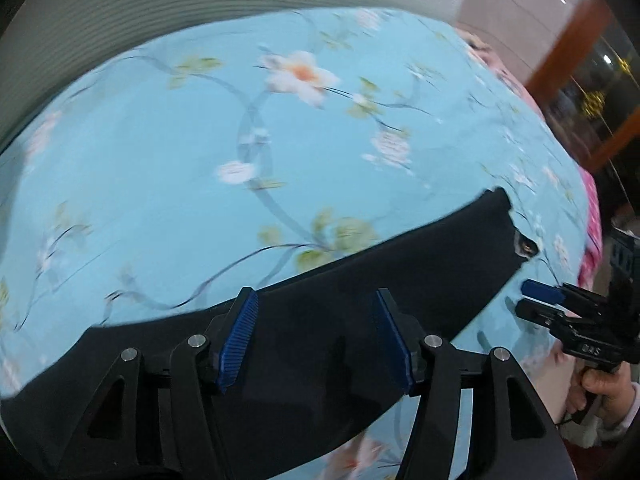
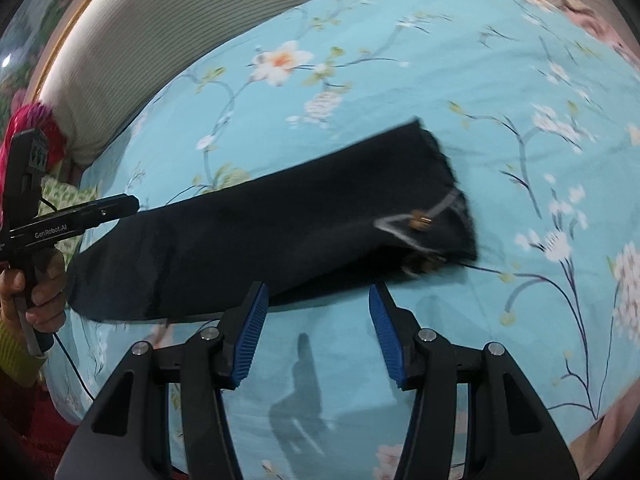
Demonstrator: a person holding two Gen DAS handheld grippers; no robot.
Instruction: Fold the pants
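Black pants (image 1: 320,340) lie as a long flat strip on a light blue flowered bedsheet (image 1: 200,160). In the left wrist view my left gripper (image 1: 316,312) is open and hovers over the pants near one end. The waistband end with a metal button (image 1: 526,245) lies to the right, close to my right gripper (image 1: 532,298). In the right wrist view the pants (image 2: 260,240) stretch from left to right, with a white drawstring and button (image 2: 420,220) at the waist end. My right gripper (image 2: 318,308) is open and empty, just short of the pants' near edge. My left gripper (image 2: 132,202) shows at the left.
A beige ribbed headboard or cushion (image 2: 160,40) runs along the far side of the bed. Pink cloth (image 1: 592,220) lies at the bed's right edge. A wooden frame and glass (image 1: 580,60) stand beyond. A cable (image 2: 76,368) hangs from the left gripper's handle.
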